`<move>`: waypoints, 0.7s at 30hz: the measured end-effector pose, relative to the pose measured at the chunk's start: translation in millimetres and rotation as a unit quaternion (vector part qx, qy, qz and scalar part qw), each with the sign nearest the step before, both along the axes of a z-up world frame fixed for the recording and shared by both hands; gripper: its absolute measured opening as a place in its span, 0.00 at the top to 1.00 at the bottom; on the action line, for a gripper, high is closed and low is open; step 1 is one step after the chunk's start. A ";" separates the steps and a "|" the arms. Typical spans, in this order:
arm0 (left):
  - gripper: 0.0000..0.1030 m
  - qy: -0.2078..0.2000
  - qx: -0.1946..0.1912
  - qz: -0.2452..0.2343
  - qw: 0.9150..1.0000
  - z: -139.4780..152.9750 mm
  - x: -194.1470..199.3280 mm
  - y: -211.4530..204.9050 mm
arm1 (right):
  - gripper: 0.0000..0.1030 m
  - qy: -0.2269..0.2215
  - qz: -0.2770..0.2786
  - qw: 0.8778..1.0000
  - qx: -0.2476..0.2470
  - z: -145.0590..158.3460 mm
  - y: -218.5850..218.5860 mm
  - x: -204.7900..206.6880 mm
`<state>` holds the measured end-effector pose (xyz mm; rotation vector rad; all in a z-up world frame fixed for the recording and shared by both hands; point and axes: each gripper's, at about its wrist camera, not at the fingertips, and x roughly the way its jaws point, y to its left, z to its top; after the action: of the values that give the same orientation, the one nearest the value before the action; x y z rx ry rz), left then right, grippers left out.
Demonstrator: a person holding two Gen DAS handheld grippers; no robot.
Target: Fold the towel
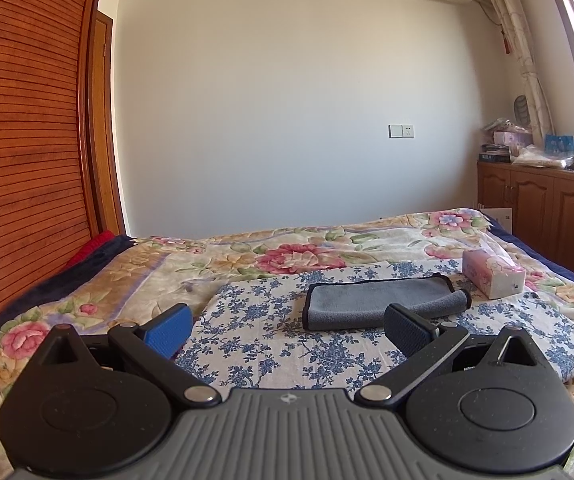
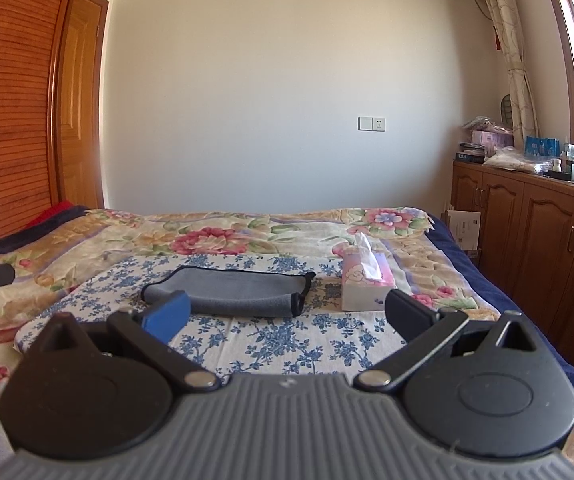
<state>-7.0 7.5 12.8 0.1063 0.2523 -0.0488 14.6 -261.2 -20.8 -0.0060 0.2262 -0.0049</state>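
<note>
Towel: grey towel (image 1: 379, 300) with a dark edge, already folded over, lying on the blue-flowered cloth (image 1: 271, 348) spread over the bed (image 1: 87, 280).
Left gripper (image 1: 287, 326): fingers spread wide apart, holding nothing, just short of the towel's near edge.
Right gripper (image 2: 287, 314): fingers spread wide apart, holding nothing, near the towel.
Tissue box (image 2: 363, 284): pink and white, just beside the towel's right end.
Cabinet (image 2: 527, 232): wooden, along the right wall.

Soft, matt grey microfibre towel with black stitched trim (image 1: 379, 300) lies on thin blue-flowered white cotton cloth (image 1: 287, 344); glossy pink paper tissue box (image 1: 493, 276) alongside; ribbed matt grey-and-black plastic left gripper (image 1: 287, 326), shiny metal pivots.
</note>
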 end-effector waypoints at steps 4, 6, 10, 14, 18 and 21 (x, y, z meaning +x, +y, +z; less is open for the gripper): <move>0.00 0.000 0.001 0.000 1.000 -0.5 -0.2 -0.1 | 0.00 0.000 0.000 1.000 0.000 0.4 -0.1 0.3; 0.00 0.000 0.002 -0.001 1.000 -0.9 0.3 0.0 | 0.00 -0.001 0.000 1.000 0.000 0.4 -0.1 0.1; 0.00 -0.001 0.007 -0.003 1.000 -1.9 -0.5 0.2 | 0.00 -0.001 0.000 1.000 0.000 0.3 -0.1 0.1; 0.00 -0.001 0.008 -0.003 1.000 -2.2 -0.7 -0.1 | 0.00 -0.001 0.000 1.000 0.000 0.3 -0.1 0.0; 0.00 -0.002 0.008 -0.003 1.000 -2.2 -1.1 -0.5 | 0.00 -0.001 0.000 1.000 0.000 0.5 -0.1 0.0; 0.00 -0.001 0.008 -0.003 1.000 -2.3 -1.2 -0.5 | 0.00 -0.001 0.000 1.000 0.000 0.5 -0.1 0.0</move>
<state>-8.1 7.0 10.5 0.1238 0.2496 -0.0532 14.6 -261.3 -20.3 -0.0057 0.2251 -0.0053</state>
